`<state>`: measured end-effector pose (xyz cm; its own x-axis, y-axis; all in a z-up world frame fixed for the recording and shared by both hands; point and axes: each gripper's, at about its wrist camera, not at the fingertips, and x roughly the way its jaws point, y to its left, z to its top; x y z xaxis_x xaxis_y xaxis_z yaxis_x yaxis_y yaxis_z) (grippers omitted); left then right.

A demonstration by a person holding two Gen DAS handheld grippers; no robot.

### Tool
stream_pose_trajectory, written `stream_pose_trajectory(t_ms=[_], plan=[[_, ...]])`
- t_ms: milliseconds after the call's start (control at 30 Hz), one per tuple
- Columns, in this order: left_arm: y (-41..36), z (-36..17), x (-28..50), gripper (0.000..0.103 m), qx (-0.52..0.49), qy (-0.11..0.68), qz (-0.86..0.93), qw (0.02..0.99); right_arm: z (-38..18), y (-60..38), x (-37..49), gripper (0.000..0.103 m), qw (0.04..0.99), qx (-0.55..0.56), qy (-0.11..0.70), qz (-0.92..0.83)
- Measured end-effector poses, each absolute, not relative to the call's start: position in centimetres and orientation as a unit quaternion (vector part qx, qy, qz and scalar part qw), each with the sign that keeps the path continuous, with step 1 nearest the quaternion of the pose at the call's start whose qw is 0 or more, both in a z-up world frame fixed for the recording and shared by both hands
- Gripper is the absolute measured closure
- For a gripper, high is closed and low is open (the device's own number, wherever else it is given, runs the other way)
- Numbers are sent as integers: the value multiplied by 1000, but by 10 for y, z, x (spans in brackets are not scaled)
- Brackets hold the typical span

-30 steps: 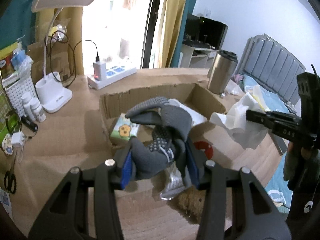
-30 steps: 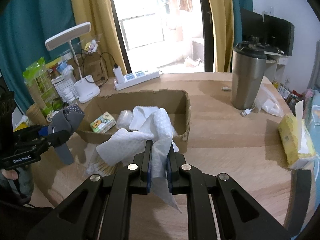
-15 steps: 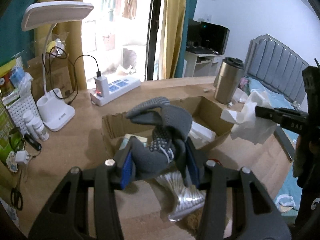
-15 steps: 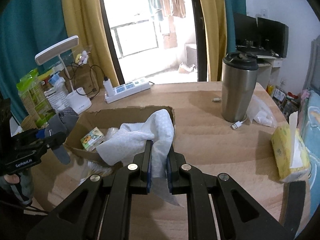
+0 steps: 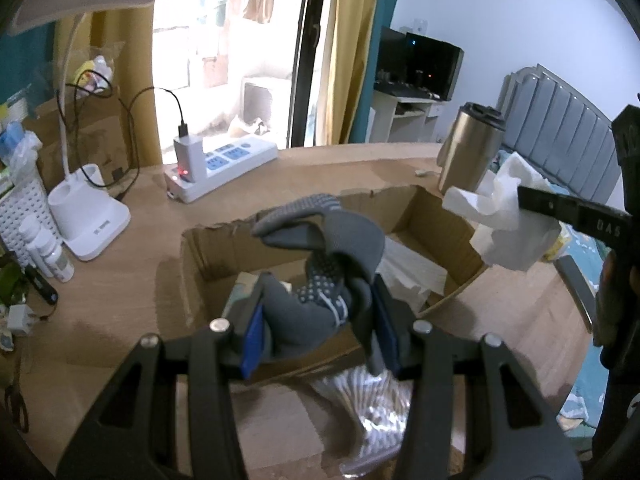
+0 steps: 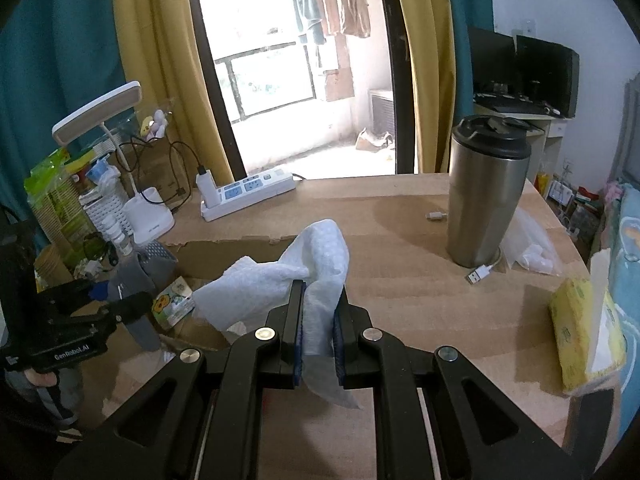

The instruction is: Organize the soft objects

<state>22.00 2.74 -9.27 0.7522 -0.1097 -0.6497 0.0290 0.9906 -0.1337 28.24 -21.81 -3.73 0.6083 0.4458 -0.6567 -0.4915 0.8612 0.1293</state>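
Observation:
My left gripper (image 5: 318, 320) is shut on a grey dotted sock (image 5: 320, 240), which hangs bunched over the near side of an open cardboard box (image 5: 200, 248). The right gripper (image 6: 318, 312) is shut on a crumpled white cloth (image 6: 288, 280), held above the box's (image 6: 240, 248) right part. In the left wrist view, the right gripper (image 5: 560, 212) and its white cloth (image 5: 508, 220) hover at the box's right end. From the right wrist view, the left gripper (image 6: 120, 300) and sock (image 6: 140, 272) show at the left. A small tissue pack (image 6: 172, 300) and white material lie inside the box.
A steel tumbler (image 6: 484, 192) stands to the right, with a USB plug (image 6: 480, 272) and a clear bag beside it. A yellow tissue pack (image 6: 580, 328) lies at the table's right edge. A power strip (image 6: 248, 192) and white desk lamp (image 6: 148, 216) stand behind the box. A silver bag (image 5: 372, 400) lies in front.
Both grippers carried their loads forward toward the window. The box sits lower and nearer in both views, and the tumbler and lamp look larger. Neither grip changed.

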Motion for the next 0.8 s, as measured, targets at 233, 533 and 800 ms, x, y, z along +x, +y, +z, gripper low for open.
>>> stream_pose_trajectory(t_ms=[233, 533, 800], plan=[[32, -111, 235, 54, -71, 374, -38, 924, -40, -207, 296, 90, 892, -26, 355, 279], [29, -131, 248, 52, -71, 402, -55, 911, -54, -183, 315, 90, 880, -27, 369, 299], [31, -131, 253, 50, -63, 397, -59, 914, -86, -169, 333, 90, 867, -22, 398, 298]])
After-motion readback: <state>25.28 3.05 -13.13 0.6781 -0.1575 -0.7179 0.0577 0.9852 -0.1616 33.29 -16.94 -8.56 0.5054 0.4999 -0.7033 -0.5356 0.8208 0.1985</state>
